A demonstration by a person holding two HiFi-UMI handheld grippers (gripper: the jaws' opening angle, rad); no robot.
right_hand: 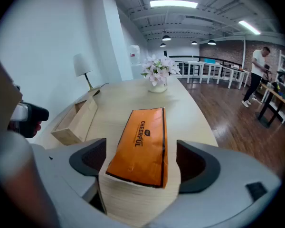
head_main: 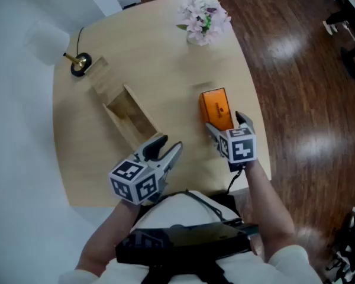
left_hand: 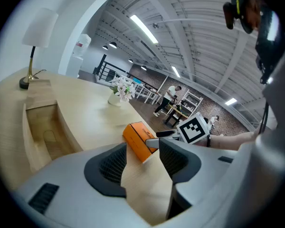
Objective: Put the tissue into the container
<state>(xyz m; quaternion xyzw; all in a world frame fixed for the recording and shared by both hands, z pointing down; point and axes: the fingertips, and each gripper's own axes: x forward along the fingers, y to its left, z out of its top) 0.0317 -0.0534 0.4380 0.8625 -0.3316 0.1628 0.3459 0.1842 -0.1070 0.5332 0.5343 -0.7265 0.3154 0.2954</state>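
Seen from above the person's head, the pale wooden table (head_main: pixel 165 58) has the orange tissue pack (head_main: pixel 216 109) lying flat at about 3 o'clock from its middle, its long side running toward 12 o'clock. It is outside the container (head_main: pixel 129 116), a long open wooden box that sits well apart from it at roughly 8 o'clock and runs on a slant from 10 toward 5. The right gripper (head_main: pixel 228 126) comes in from the 5 o'clock edge and points down over the near end of the pack. In its own view the right gripper (right_hand: pixel 141 160) has its jaws spread wide, with the near end of the tissue pack (right_hand: pixel 141 144) between them. The left pad is close to the pack's edge and a gap shows on the right, so nothing is squeezed. The left gripper (head_main: pixel 167 147) hangs at about 6 o'clock, just past the near end of the container. In its view the left gripper (left_hand: pixel 141 160) stands parted, with only bare tabletop between its jaws and the tissue pack (left_hand: pixel 138 139) lying further off. A vase of pale flowers (head_main: pixel 202 19) stands at 1 o'clock near the far edge, and a lamp (head_main: pixel 47 43) with a white shade stands at 10 o'clock.
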